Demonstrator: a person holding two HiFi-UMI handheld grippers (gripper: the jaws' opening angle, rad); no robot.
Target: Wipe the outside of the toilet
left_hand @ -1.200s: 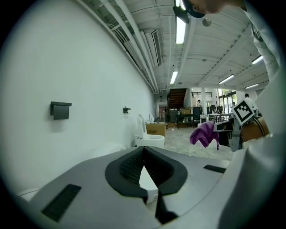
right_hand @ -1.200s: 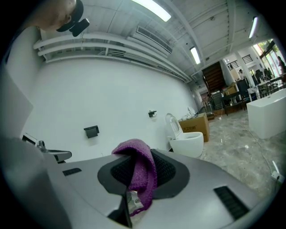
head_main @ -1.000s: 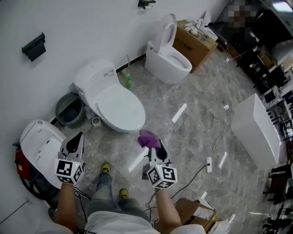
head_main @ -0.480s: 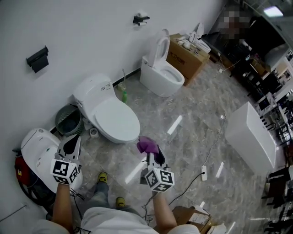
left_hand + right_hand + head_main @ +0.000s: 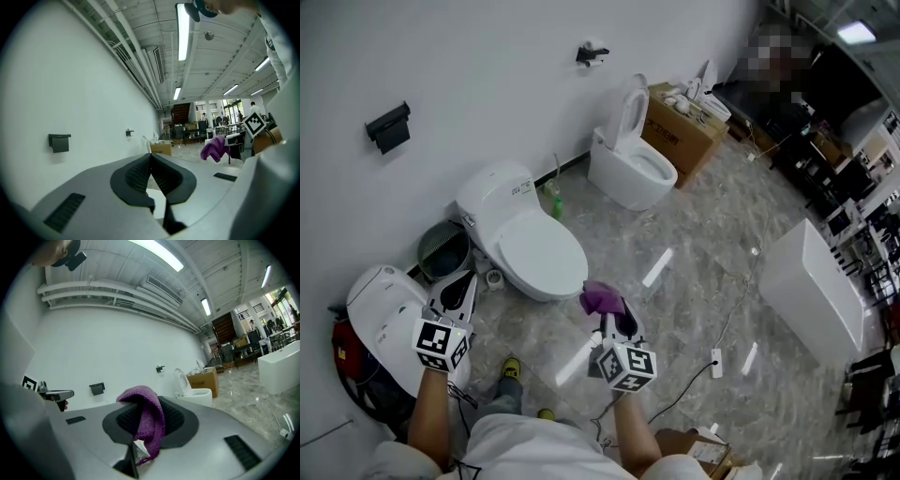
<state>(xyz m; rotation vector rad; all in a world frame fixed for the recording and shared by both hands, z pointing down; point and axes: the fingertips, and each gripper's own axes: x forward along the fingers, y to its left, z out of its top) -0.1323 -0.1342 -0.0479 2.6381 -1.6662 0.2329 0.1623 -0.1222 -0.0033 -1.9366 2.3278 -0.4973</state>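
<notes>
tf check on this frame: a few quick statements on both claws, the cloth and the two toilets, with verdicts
1. The right claw is shut on a purple knitted cloth. True.
2. The left claw holds a green plastic bottle. False: it is shut and empty; the green plastic bottle stands on the floor by the wall.
3. The nearer white toilet has its lid down. True.
4. The far white toilet, beside the brown cardboard box, has its lid down too. False: its lid stands up and the bowl is open.
</notes>
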